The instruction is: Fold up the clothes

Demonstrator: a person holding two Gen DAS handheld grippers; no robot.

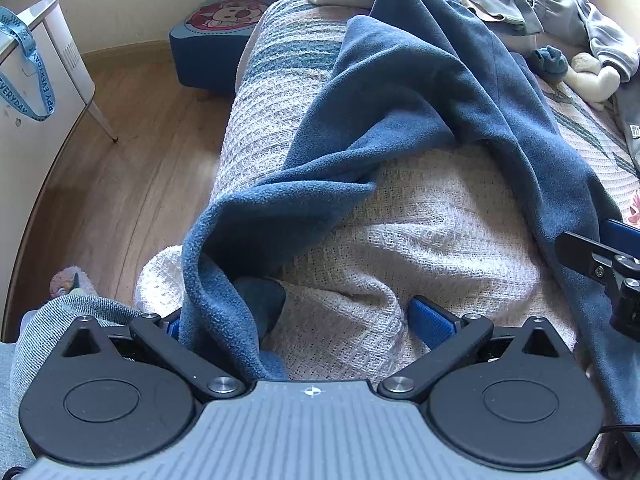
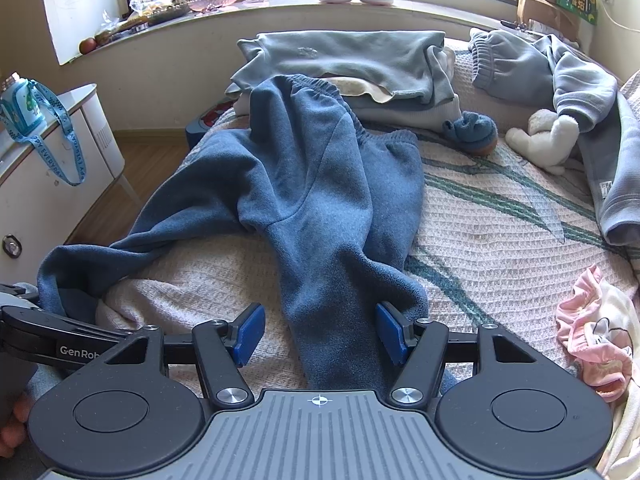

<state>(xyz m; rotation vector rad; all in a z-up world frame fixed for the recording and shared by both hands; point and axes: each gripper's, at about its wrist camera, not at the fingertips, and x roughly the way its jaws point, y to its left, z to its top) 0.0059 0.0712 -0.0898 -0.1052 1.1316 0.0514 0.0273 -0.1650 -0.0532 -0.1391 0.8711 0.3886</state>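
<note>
One woven bedspread [image 2: 500, 240]; wooden floor [image 1: 120, 160].

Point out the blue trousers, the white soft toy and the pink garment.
Blue trousers [image 2: 320, 184]: right wrist view, on the seat below the waistband.
White soft toy [image 2: 548, 136]: right wrist view, on its body.
Pink garment [image 2: 588, 320]: right wrist view, on its ruffled pink edge.

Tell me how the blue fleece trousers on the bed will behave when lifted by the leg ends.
The blue fleece trousers are probably floppy: they lie in soft folds on the bed cover. They likely sag and trail. The fuzzy nap suggests good grip, not slippery.
</note>
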